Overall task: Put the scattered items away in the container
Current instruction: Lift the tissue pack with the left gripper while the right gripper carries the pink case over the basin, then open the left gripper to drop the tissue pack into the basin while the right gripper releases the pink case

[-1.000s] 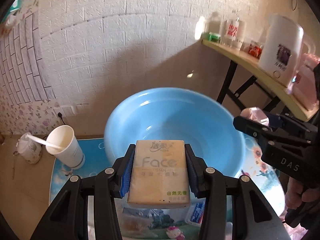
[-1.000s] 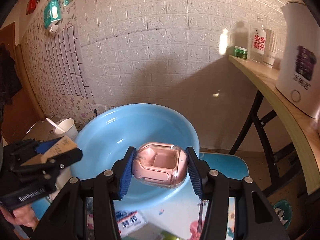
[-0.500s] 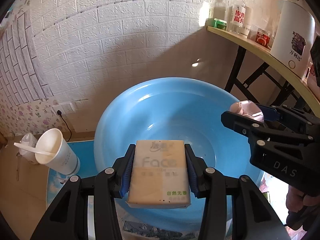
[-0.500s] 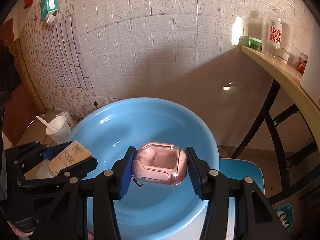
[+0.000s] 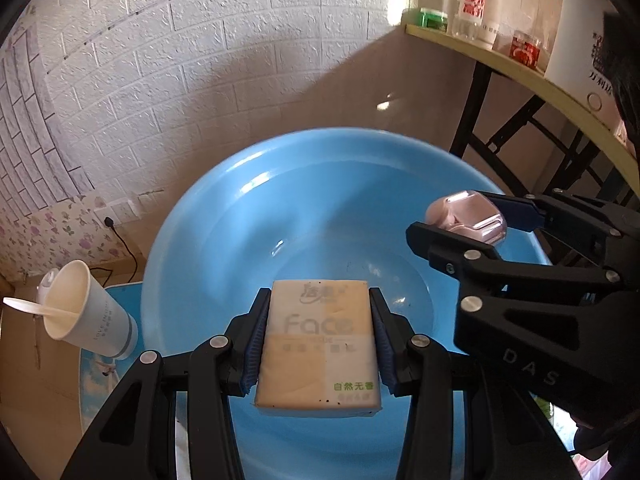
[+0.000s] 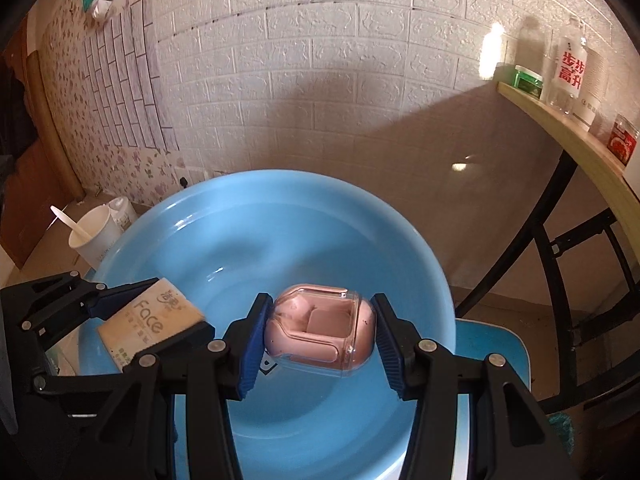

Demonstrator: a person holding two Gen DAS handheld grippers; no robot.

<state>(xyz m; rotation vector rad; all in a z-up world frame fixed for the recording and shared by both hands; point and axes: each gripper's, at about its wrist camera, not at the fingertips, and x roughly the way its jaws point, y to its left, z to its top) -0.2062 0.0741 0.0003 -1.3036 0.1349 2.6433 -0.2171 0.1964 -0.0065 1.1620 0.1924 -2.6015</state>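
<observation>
Glossy round blue basin [image 5: 224,216], left tongs [image 5: 318,342] clamping flat tissue pack [image 5: 318,350], right tongs [image 6: 318,338] clamping rounded pink case [image 6: 320,330]

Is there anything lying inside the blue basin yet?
No, the blue basin shows a bare bottom; the tissue pack and pink case are held above it.

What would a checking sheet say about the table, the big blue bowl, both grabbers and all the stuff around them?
Surface: small blue printed table carrying the round blue plastic basin.
Job's things: beige "Face" tissue pack and pink earbud case with clear lid, both held above the basin; basin interior bare.
Clutter: white paper cup with white spoon, beside the basin.
Grippers: left gripper clamps the tissue pack; right gripper clamps the earbud case.
Cables: black cord at the wall socket.
Surroundings: white brick wall, wooden shelf with bottles and jars.
</observation>
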